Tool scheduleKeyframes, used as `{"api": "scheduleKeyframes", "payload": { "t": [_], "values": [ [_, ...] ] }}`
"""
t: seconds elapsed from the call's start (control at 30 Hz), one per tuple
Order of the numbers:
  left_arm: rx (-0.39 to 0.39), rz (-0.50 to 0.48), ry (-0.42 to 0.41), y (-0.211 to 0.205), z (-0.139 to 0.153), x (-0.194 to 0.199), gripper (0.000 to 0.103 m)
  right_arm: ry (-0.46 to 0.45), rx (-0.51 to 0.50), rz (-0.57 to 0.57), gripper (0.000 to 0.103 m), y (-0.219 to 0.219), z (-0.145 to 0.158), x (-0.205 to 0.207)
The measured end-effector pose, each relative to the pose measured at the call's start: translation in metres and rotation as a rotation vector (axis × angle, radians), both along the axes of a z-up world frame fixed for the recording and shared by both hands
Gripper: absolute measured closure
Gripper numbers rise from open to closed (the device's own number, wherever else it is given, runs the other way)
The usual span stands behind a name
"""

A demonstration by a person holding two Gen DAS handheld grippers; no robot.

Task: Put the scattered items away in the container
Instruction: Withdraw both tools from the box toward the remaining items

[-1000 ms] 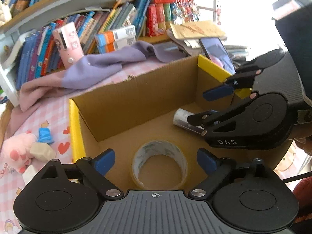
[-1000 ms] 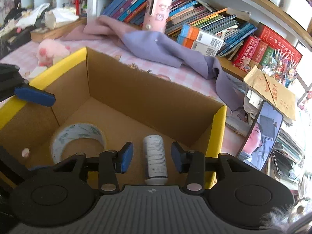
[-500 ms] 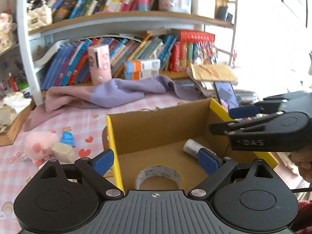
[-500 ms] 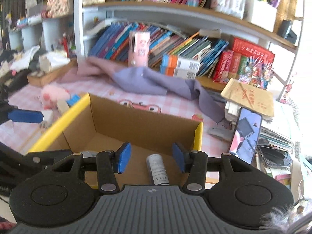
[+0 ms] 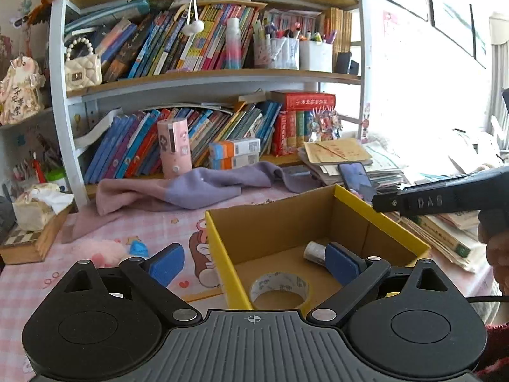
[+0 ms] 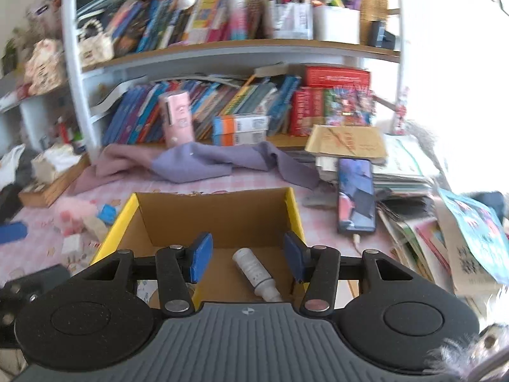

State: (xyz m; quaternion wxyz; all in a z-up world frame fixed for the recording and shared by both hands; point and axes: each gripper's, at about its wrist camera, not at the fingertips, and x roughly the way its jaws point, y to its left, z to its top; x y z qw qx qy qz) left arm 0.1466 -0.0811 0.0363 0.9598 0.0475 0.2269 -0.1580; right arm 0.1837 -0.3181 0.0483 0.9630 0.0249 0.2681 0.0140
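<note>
An open cardboard box (image 5: 219,248) with yellow-taped rims stands on the pink checked tablecloth. Inside it lie a roll of clear tape (image 5: 279,289) and a small white tube (image 6: 254,270). My left gripper (image 5: 254,262) hovers over the box's near left corner, jaws wide open and empty. My right gripper (image 6: 248,256) hangs above the box's near edge, jaws open with nothing between them; the tube lies well below. Left of the box lie a pink plush toy (image 5: 101,251), a blue piece (image 5: 138,250) and pale blocks (image 6: 71,243).
A purple and pink cloth (image 5: 191,187) is draped behind the box. A phone (image 6: 354,197) leans on stacked papers and books at the right. A bookshelf fills the back. A wooden tissue box (image 5: 35,226) sits at the far left.
Both grippers have lifted up and drawn back out of the box, so more of the shelf shows. The right gripper has rolled to level. Tape and tube stay in the box.
</note>
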Motion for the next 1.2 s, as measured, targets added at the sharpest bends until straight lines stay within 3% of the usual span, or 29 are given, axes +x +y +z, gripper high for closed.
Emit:
{"api": "scheduleKeyframes", "payload": {
  "t": [0.27, 0.5, 0.83, 1.03, 1.2],
  "values": [
    [-0.044, -0.014, -0.007, 0.045, -0.006, -0.031, 0.005, -0.018, -0.031, -0.124, 0.055, 0.031, 0.001, -0.050],
    [-0.033, -0.048, 0.029, 0.081, -0.015, -0.069, 0.005, -0.005, -0.082, -0.176, 0.053, 0.076, -0.007, -0.094],
    [-0.049, 0.013, 0.100, 0.133, -0.027, -0.114, 0.003, 0.057, -0.108, -0.124, 0.049, 0.140, -0.031, -0.146],
    [0.013, 0.030, 0.149, 0.143, -0.036, -0.136, 0.003, 0.141, -0.087, -0.077, 0.046, 0.164, -0.050, -0.161],
    [0.056, 0.090, 0.195, 0.162, -0.042, -0.146, 0.003, 0.206, -0.090, 0.046, 0.041, 0.196, -0.060, -0.163]
  ]
}}
